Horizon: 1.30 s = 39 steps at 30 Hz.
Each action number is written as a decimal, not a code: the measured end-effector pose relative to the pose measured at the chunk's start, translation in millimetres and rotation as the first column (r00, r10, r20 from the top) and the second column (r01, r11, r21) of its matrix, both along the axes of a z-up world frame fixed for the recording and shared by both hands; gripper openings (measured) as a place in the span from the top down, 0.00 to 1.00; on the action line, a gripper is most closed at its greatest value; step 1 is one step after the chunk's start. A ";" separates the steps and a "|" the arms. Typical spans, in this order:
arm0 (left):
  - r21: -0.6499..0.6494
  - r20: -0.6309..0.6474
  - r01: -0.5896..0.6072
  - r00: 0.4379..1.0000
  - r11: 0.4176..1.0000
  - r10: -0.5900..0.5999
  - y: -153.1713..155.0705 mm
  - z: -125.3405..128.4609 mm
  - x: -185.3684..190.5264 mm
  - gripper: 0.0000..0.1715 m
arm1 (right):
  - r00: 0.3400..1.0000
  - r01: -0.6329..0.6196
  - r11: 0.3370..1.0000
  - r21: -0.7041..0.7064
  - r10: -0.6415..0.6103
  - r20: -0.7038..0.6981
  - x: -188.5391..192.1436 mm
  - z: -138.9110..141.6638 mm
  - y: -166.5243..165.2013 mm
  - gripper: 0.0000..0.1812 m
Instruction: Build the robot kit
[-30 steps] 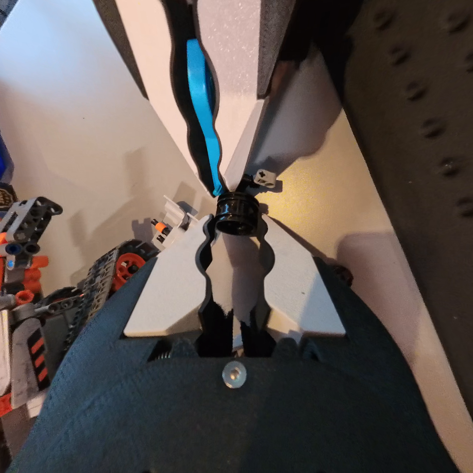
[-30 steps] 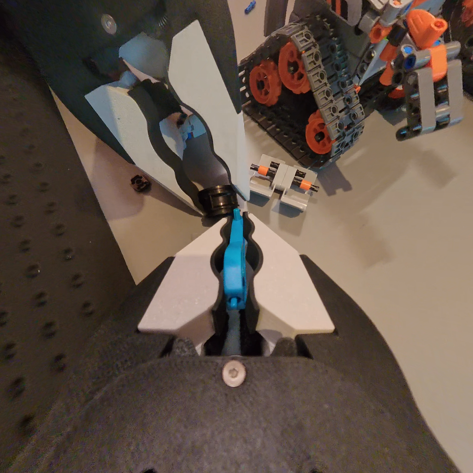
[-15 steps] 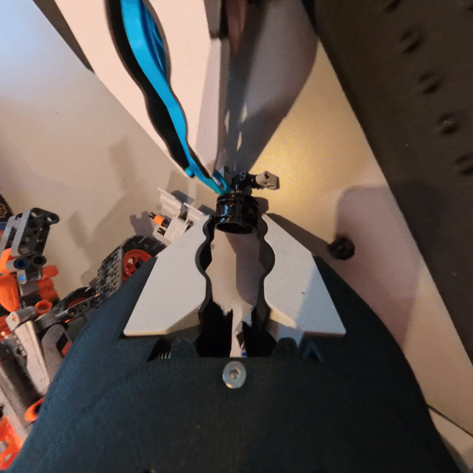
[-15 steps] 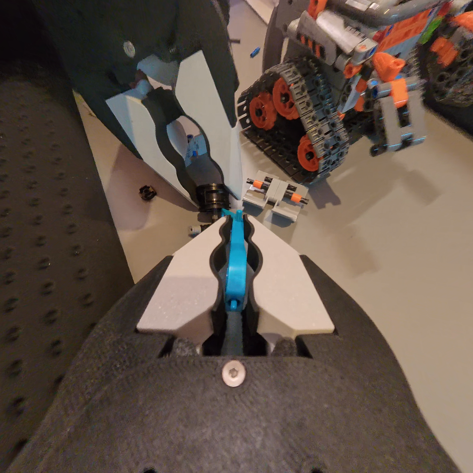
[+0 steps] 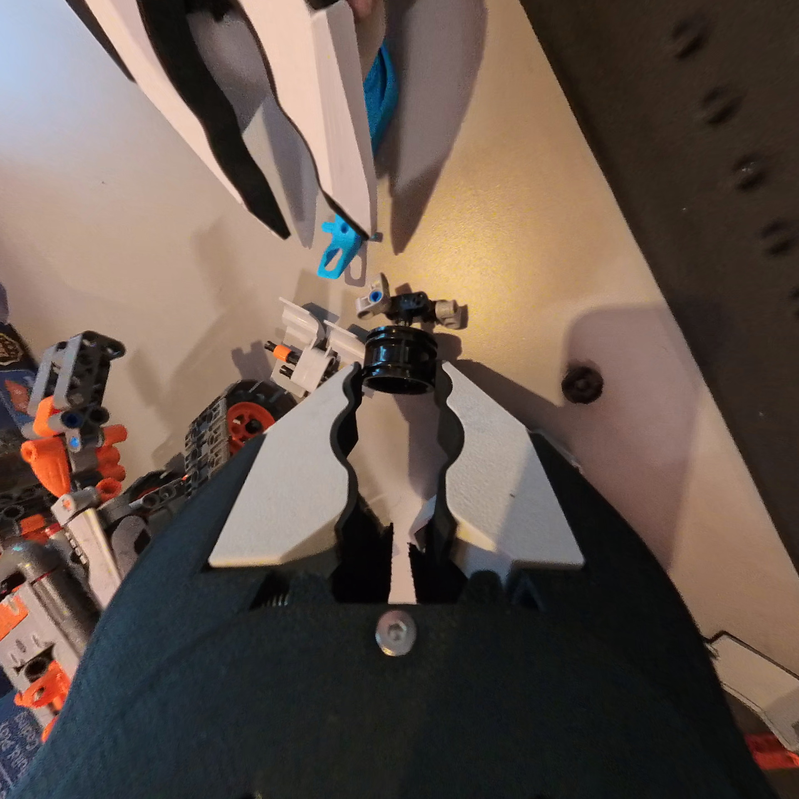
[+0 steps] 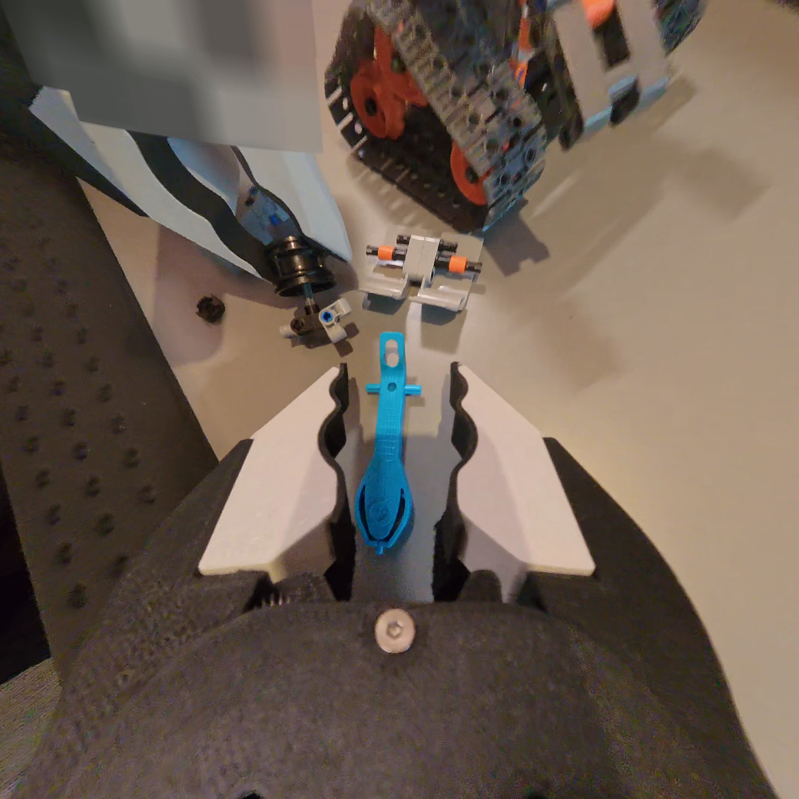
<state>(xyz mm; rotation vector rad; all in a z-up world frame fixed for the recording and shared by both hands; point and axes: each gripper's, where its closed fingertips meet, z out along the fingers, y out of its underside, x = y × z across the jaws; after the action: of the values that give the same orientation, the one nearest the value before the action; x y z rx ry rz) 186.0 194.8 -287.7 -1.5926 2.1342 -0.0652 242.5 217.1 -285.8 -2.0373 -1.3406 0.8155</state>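
Blue plastic brick-separator tool (image 6: 386, 449) lies between right gripper (image 6: 394, 372) fingers, spread apart, not touching. Left gripper (image 5: 398, 375) clamps small black plastic wheel hub (image 5: 400, 365), its axle in grey-black connector piece (image 5: 410, 306) on pale tabletop (image 6: 605, 389); tracked model (image 6: 432, 116) far.

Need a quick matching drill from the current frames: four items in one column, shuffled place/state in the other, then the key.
Items
1. black plastic wheel hub
2. blue plastic lever tool
3. small black round stud
4. light grey brick piece with two orange bushes

Places/states
A. lying loose between the open fingers of the right gripper
B. alone on the white table beside the dark perforated panel
C. pinched at the tips of the left gripper
D. on the table just in front of the tracked model

Pairs: 1-C, 2-A, 3-B, 4-D
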 end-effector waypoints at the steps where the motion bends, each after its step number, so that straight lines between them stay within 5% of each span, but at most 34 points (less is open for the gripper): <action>1: 0.004 0.009 -0.003 1.000 1.000 0.003 0.8 1.8 0.4 0.82 | 1.000 0.009 0.999 0.041 -0.009 -0.002 0.5 5.8 1.4 0.73; 8: 0.063 0.106 0.011 0.994 0.998 -0.017 -0.8 24.9 10.7 0.82 | 0.996 -0.088 0.917 0.390 0.088 0.018 -29.4 50.5 -32.5 0.82; 15: 0.259 0.103 0.089 0.988 0.962 -0.119 -3.6 43.1 18.0 0.82 | 0.991 -0.131 0.966 0.222 0.123 0.050 -38.8 37.7 -34.2 0.88; 21: 0.340 0.095 0.115 0.983 0.934 -0.155 -0.9 45.1 18.4 0.82 | 0.989 -0.149 0.956 0.253 0.144 0.040 -39.3 38.5 -32.8 0.89; 24: 0.274 0.144 0.089 0.981 0.958 -0.132 -2.8 50.4 18.6 0.82 | 0.989 -0.149 0.947 0.283 0.143 0.039 -40.0 43.1 -37.5 0.81; 31: 0.084 0.250 -0.040 0.968 0.996 0.017 1.0 59.8 20.1 0.82 | 0.976 -0.145 0.825 0.547 0.028 0.216 -33.8 55.4 -25.4 0.94; 39: -0.028 0.325 -0.050 0.944 0.998 0.057 -2.2 68.5 20.5 0.82 | 0.994 -0.051 0.814 0.579 -0.015 0.109 -36.9 62.4 -23.1 0.97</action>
<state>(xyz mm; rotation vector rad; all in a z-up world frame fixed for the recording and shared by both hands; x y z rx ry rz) 206.6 192.6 -219.2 -1.5285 1.8392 -0.3105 205.6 194.0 -223.4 -1.5906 -1.4491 0.2404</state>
